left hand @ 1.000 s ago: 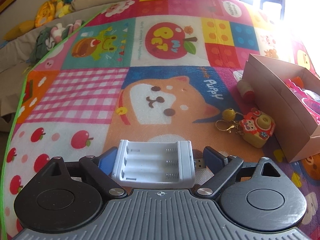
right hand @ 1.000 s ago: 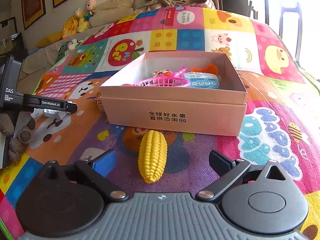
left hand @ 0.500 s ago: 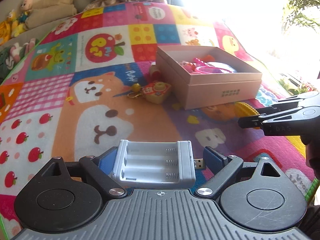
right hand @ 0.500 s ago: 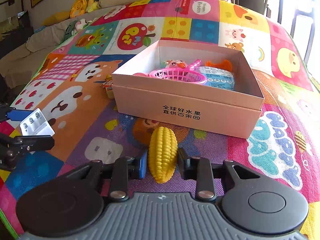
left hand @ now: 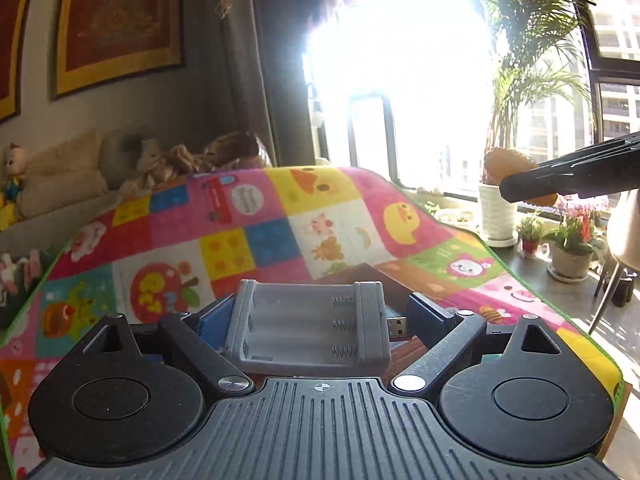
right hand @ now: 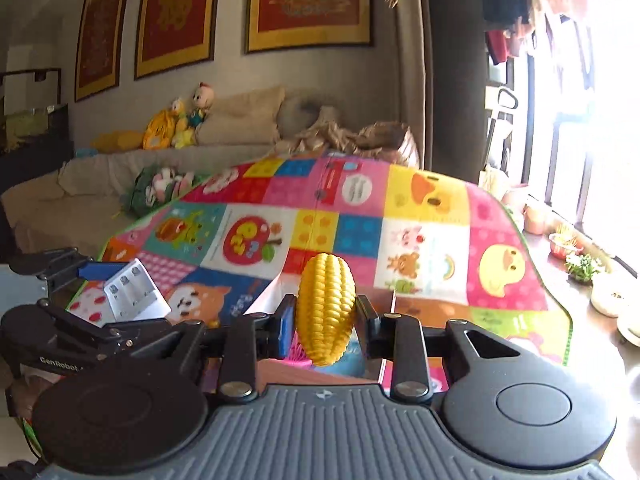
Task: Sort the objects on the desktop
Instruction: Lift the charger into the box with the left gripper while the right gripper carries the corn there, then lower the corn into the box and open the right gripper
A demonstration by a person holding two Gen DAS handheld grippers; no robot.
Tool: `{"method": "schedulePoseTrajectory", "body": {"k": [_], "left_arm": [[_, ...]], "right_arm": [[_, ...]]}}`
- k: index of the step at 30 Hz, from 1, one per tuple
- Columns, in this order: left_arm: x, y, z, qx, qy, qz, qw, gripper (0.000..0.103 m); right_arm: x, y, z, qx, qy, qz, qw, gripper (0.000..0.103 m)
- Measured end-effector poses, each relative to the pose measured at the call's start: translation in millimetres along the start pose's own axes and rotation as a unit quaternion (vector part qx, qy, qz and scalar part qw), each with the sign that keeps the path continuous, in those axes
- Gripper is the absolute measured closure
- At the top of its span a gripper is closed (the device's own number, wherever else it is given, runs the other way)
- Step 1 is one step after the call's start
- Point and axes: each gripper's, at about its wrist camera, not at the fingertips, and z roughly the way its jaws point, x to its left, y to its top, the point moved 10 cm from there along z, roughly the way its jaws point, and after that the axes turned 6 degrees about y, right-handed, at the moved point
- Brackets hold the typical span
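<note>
Corn (right hand: 326,308) clamped between right fingers (right hand: 285,330); charger (left hand: 308,328) seemingly gripped between left fingers (left hand: 426,312).

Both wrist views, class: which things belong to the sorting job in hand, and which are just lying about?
Part of the job:
- toy corn, held in right gripper
- battery charger, held in left gripper

Lying about:
- plush toys on sofa
- potted plants
- framed pictures

Toy corn (right hand: 326,308): formerly lying on the play mat (right hand: 424,216) before the pink box, now clamped between the fingers of the right gripper (right hand: 325,326) and carried clear of the mat. Battery holder (left hand: 308,326): formerly low over the mat in the left gripper (left hand: 316,324), now raised, with the window and sofa wall behind it.
</note>
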Motion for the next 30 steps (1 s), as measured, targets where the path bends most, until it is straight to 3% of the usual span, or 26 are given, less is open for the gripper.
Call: {"method": "schedulePoseTrajectory", "body": {"k": [3,6,10,21,24,25,26,28,30], "left_arm": [[-7,17,34,-0.021,0.001,0.012,0.9997,0.009],[-3,34,80,-0.049,0.020,0.019,0.9984,0.007],[11,9,129,0.026,0.013,-0.007,0.9995,0.006],[46,-125,73,0.137,0.030,-0.046,0.9890,0.002],[66,-142,67,0.155,0.052,-0.062,0.9847,0.002],[73,-146,65,0.159,0.061,-0.070,0.9830,0.001],[80,-150,63,0.161,0.068,-0.078,0.9815,0.001],[96,-158,57,0.167,0.089,-0.091,0.9778,0.001],[109,-166,53,0.169,0.119,-0.084,0.9749,0.001]], "right_arm": [[-20,16,2,-0.019,-0.026,0.006,0.999,0.073],[-33,16,18,-0.013,-0.026,0.020,0.999,0.073],[-43,6,57,0.013,-0.019,0.043,0.999,0.073],[-45,-18,149,0.077,-0.001,0.088,0.993,0.073],[-46,-3,179,0.078,-0.018,0.069,0.994,0.072],[-49,2,191,0.080,-0.024,0.062,0.995,0.070],[-52,6,201,0.088,-0.034,0.059,0.994,0.059],[-59,9,215,0.100,-0.057,0.068,0.991,0.057],[-55,9,218,0.109,-0.045,0.081,0.990,0.057]]}}
